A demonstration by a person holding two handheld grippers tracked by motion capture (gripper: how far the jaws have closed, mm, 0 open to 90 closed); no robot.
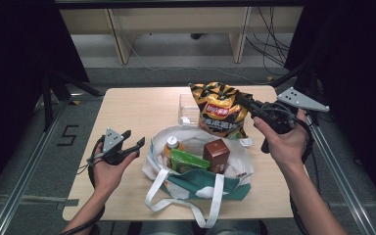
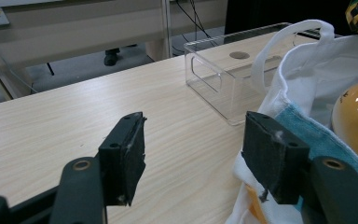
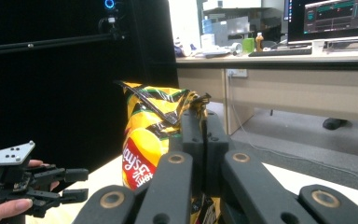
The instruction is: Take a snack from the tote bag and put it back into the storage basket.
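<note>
A yellow and black bag of chips hangs above the far rim of a white and green tote bag. My right gripper is shut on the chip bag's top corner; in the right gripper view its jaws pinch the crinkled top of the chip bag. Inside the tote stand an orange bottle, a green packet and a brown box. My left gripper is open just left of the tote, nothing between its jaws. In the left gripper view the left gripper sits at the tote's rim.
A clear plastic box stands on the wooden table behind the tote; the left gripper view has the clear box close by. The tote's white straps trail toward the near table edge. Metal rails run along both sides.
</note>
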